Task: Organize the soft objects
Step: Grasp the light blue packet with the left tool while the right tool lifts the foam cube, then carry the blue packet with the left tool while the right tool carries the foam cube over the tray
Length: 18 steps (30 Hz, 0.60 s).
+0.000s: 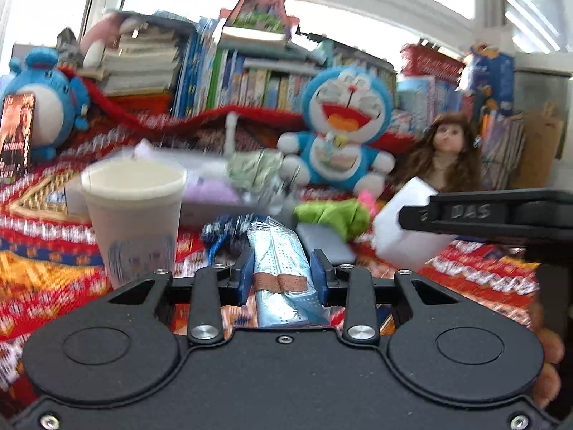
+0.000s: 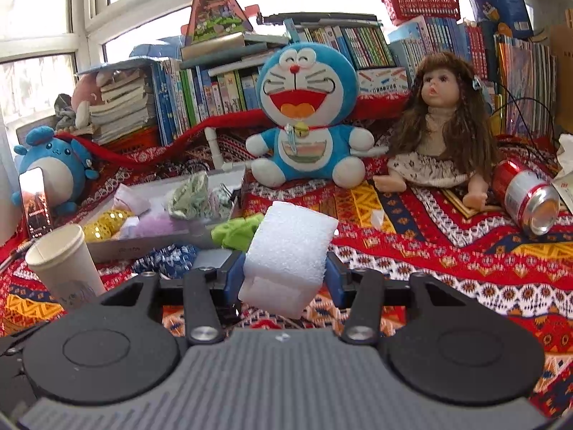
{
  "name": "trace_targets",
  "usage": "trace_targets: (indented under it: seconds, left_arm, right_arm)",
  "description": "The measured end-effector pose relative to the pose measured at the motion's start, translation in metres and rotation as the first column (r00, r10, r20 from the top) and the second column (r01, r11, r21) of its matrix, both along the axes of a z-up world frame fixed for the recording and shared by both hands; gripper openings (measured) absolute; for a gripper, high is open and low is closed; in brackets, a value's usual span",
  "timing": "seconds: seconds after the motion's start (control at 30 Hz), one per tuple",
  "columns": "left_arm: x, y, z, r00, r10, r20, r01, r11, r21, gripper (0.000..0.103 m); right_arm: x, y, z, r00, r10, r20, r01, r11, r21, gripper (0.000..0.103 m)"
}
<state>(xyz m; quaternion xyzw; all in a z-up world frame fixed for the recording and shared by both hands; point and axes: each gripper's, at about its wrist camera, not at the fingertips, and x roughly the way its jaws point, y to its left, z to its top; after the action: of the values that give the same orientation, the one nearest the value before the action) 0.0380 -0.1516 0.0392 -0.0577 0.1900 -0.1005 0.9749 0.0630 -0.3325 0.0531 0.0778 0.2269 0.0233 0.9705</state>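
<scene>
While both grippers hover over the patterned cloth (image 2: 447, 251), we take the blue cat plush (image 2: 304, 114) seated at the back as our reference landmark.

We see the left gripper (image 1: 283, 276) clamped on a light blue packet (image 1: 279, 268). Its blue pads (image 1: 247, 276) press against both sides of the packet, which carries a brown band across its middle. That view is motion-blurred, so we judge the packet to be a wrapped soft item but cannot confirm what it contains.

We see the right gripper (image 2: 283, 279) closed on a white foam block (image 2: 290, 251). The block stands between the fingers, tilted, in front of the blue cat plush and clear of the cloth. The same block and the side of the right gripper appear at the right of the left wrist view.

Items relative to the blue cat plush:
- A grey tray (image 2: 161, 243) lies in front of it and to the left, holding a green-white cloth bundle (image 2: 189, 193), a lilac soft item (image 2: 154, 225) and a yellow sequined item (image 2: 104, 224).
- A green cloth (image 2: 236, 231) lies just beside the near right corner of the tray.
- A blue-white patterned cloth (image 2: 168, 259) lies against the near wall of the tray.
- A paper cup (image 2: 64, 268) stands upright, further left and nearer to us.
- A doll (image 2: 444, 136) sits just beside the plush on its right.
- A red can (image 2: 526, 197) lies on its side, right of the doll.
</scene>
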Motion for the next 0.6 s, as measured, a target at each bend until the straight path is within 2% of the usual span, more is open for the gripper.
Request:
trace_targets:
  seconds: [0.1,0.27,0.43,0.6]
  left_arm:
    - [-0.004,0.007,0.021,0.998,-0.038,0.043,0.038,0.999,-0.006,0.032]
    - [0.007,0.027,0.059,0.991,-0.116,0.065,0.116,0.993,0.012,0.032]
    - [0.035,0.063,0.101,0.984,-0.177,0.028,0.177,0.984,-0.009,0.032]
    - [0.067,0.105,0.13,0.986,-0.166,0.02,0.166,0.985,-0.037,0.032]
  right_arm:
    - [0.005,0.001,0.01,1.0,0.012,0.021,-0.012,1.0,0.008,0.052]
    - [0.02,0.007,0.028,0.998,0.048,0.046,-0.049,0.998,0.026,0.052]
    - [0.039,0.019,0.046,0.993,0.098,0.063,-0.101,0.994,0.05,0.052]
    - [0.062,0.035,0.061,0.986,0.15,0.067,-0.155,0.985,0.077,0.052]
